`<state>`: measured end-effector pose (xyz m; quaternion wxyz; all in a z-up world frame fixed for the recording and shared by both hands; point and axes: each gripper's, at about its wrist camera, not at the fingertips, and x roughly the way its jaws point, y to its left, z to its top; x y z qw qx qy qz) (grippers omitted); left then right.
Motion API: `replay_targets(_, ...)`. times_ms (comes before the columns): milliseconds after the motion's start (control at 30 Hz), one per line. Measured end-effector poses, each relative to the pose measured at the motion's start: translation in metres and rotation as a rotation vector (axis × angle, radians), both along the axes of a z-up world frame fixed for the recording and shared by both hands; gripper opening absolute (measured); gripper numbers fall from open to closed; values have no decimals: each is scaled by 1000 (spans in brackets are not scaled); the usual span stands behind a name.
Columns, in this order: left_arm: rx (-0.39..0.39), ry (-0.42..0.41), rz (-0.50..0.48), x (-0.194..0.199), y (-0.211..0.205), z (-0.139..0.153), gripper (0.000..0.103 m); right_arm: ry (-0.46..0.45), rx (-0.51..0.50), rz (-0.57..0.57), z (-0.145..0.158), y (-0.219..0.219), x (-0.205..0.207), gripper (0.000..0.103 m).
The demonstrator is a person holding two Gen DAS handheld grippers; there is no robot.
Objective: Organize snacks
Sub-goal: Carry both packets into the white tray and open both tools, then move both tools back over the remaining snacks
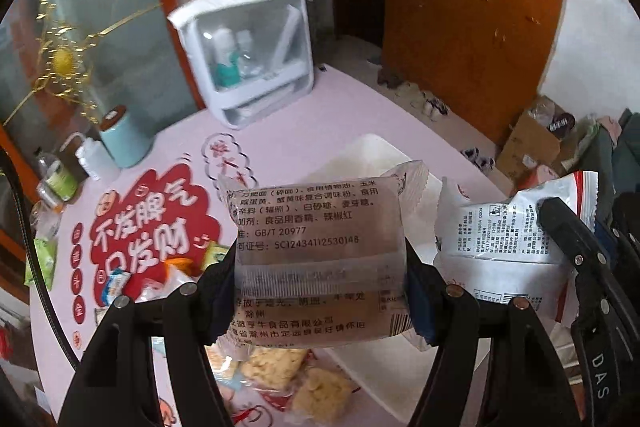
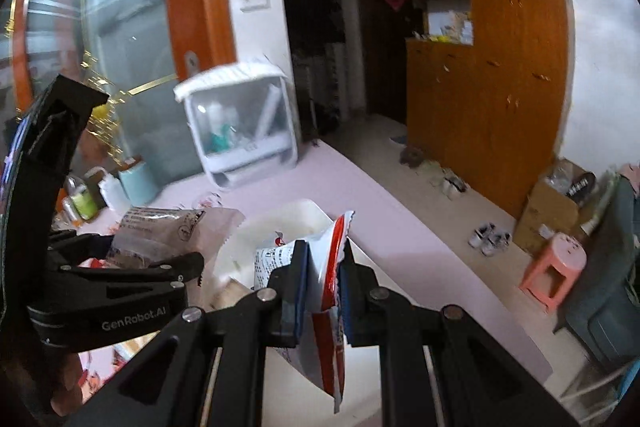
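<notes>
My left gripper (image 1: 320,291) is shut on a clear snack packet (image 1: 316,247) with black Chinese print, held up above the pink table. My right gripper (image 2: 324,291) is shut on a white and red snack packet (image 2: 324,267), held edge-on between the pads. That packet (image 1: 504,235) and the right gripper (image 1: 588,267) show at the right of the left wrist view. The left gripper (image 2: 120,267) with its clear packet (image 2: 160,227) shows at the left of the right wrist view. A white bin (image 2: 280,223) sits on the table just beyond both packets. Several loose snacks (image 1: 296,379) lie on the table below the left gripper.
A white cosmetics organizer (image 1: 248,55) stands at the back of the pink table (image 1: 340,99). A teal cup (image 1: 124,139), squeeze bottle (image 1: 94,157) and small bottles stand at the left. A red sticker (image 1: 140,223) marks the tabletop. A wooden cabinet, cardboard box and pink stool (image 2: 554,267) stand right of the table.
</notes>
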<state>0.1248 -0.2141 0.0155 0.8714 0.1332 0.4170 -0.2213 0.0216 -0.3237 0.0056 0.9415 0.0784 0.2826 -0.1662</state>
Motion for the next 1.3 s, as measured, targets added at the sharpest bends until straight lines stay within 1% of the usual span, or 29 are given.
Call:
replay_targets(167, 44, 47, -12, 10, -22, -32, 69, 57, 15, -27, -24, -13, 7, 14)
replay_targets(300, 74, 73, -15, 13, -33, -51, 70, 99, 22, -15, -38, -16, 15, 15)
replay_targets(400, 97, 87, -13, 17, -39, -62, 72, 141, 25, -2, -49, -16, 23, 17)
replay_targets(467, 101, 107, -13, 18, -40, -67, 77, 173, 32, 3, -55, -16, 27, 18)
replay_targets(500, 100, 117, -12, 19, -41, -69, 79, 191, 39, 9, -59, -17, 30, 23)
replay_targets(533, 98, 135, -13, 21, -41, -72, 81, 201, 42, 12, -61, -17, 31, 31)
replay_targets(567, 100, 149, -14, 23, -42, -74, 82, 206, 40, 2, -62, -17, 32, 35)
replay_targets(600, 103, 160, -16, 24, -43, -76, 89, 203, 39, -2, -62, -17, 32, 41)
replay_targets(633, 108, 163, -13, 25, -43, -77, 92, 199, 42, -1, -62, -18, 31, 46)
replay_targets(700, 131, 135, 10, 26, -41, -77, 94, 192, 50, -5, -62, -21, 30, 49)
replay_targets(767, 123, 126, 27, 28, -37, -75, 97, 187, 52, -8, -61, -23, 29, 50)
replay_targets(833, 108, 129, 44, 30, -32, -73, 102, 188, 54, -11, -61, -23, 30, 51)
replay_targets(933, 75, 140, 63, 30, -26, -70, 102, 188, 58, -11, -61, -24, 30, 51)
replay_targets(1133, 80, 121, 83, 22, -16, -64, 102, 185, 60, -9, -60, -23, 29, 51)
replay_targets(1300, 60, 122, 94, 12, -3, -55, 102, 177, 53, -1, -55, -14, 29, 51)
